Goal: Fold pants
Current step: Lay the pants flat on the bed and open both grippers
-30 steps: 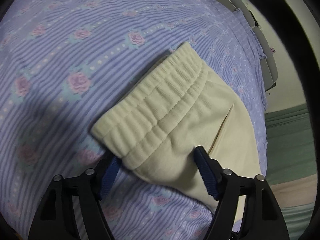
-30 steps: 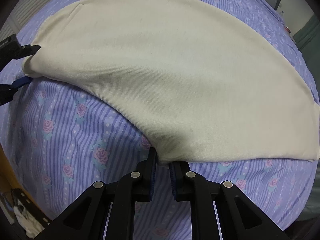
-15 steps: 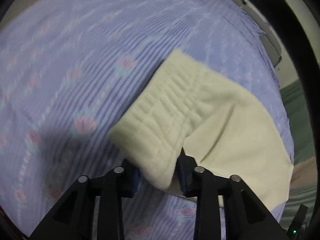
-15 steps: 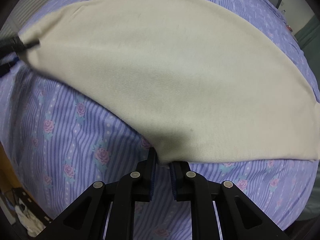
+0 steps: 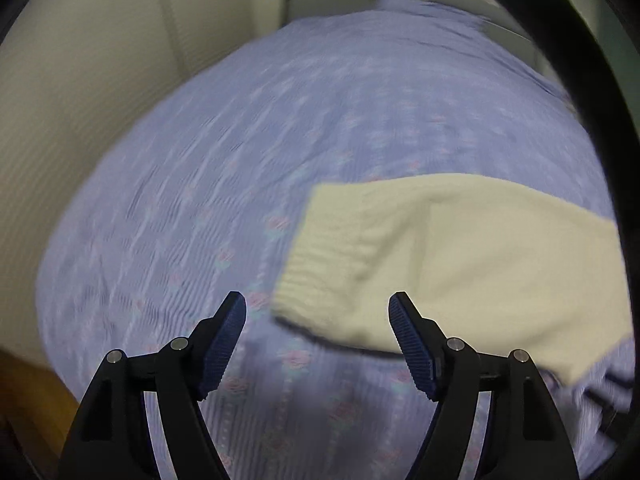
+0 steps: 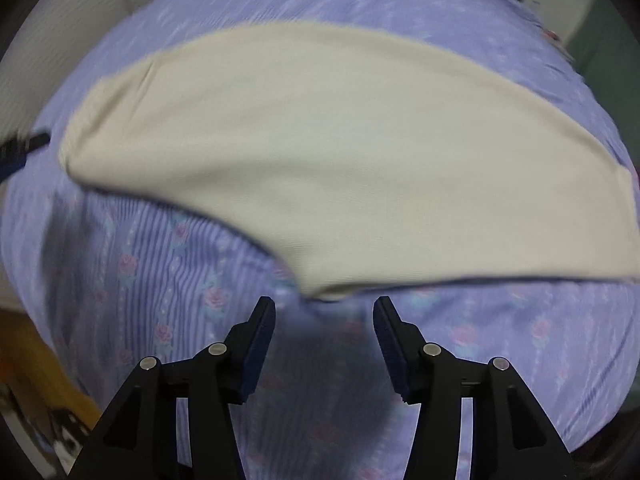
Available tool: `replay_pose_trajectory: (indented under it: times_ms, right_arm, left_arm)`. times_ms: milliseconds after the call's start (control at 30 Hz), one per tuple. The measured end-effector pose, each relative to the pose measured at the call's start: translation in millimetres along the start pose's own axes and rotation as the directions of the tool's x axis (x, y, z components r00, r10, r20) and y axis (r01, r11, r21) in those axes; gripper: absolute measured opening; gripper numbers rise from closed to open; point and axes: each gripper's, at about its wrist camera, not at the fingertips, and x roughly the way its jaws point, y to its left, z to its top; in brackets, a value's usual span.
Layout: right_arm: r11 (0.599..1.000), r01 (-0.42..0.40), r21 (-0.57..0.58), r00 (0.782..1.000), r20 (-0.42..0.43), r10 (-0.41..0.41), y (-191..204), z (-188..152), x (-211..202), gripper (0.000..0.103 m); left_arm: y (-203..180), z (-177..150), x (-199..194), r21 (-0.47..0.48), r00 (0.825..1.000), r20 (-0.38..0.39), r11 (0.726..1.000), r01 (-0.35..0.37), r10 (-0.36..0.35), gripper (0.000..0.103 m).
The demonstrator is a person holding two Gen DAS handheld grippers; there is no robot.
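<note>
Cream pants (image 6: 340, 160) lie folded lengthwise and flat on the bed, in a long curved shape. In the left wrist view their ribbed waistband (image 5: 332, 248) sits right of centre. My left gripper (image 5: 318, 308) hovers above the waistband's near corner; its jaws are opening and the pads touch no cloth. My right gripper (image 6: 325, 310) is just short of the pants' pointed near edge (image 6: 320, 292), jaws opening, nothing between them. The left gripper's tip (image 6: 24, 146) shows at the left edge of the right wrist view, beside the waist end.
The bed wears a lavender striped sheet (image 5: 240, 160) with pink roses. A pale wall (image 5: 80, 100) runs along its left side and a grey headboard (image 5: 340, 0) stands at the far end. Orange-brown floor (image 6: 32, 344) shows at the lower left.
Both grippers have let go of the pants and opened. The left one rose, rolled and drew back from the waistband; the right one backed off the pointed edge. The pants lie flat.
</note>
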Motion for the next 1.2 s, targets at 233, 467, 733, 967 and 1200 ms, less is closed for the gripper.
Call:
replay_pose_trajectory:
  times_ms: [233,467,733,967,1200]
  right_arm:
    - [0.991,0.03,0.129,0.979,0.196,-0.055,-104,3,-72,0.063]
    - [0.971,0.07,0.228,0.949,0.286,-0.135,-236,0,-102,0.063]
    - [0.924,0.07,0.375,0.925,0.323,-0.201,-387,-20,-105,0.063]
    - [0.887,0.006,0.463,0.926,0.332,-0.179,-490,-30,-87,0.063]
    - [0.79,-0.14,0.597,0.947,0.314,-0.069,-565,-55,-36,0.063]
  left_arm:
    - [-112,3,-54,0.176,0.992,0.081,0.981,0.077,-0.092,0.073]
    - [-252,2,-74,0.232,0.97,0.063,0.949,0.214,-0.234,0.075]
    - [-415,6,-88,0.305,0.935,0.058,0.898,0.318,-0.351,0.075]
    - [-537,8,-83,0.362,0.903,0.012,0.843,0.398,-0.431,0.075]
    - [-620,-2,-72,0.482,0.891,-0.037,0.773,0.412,-0.452,0.075]
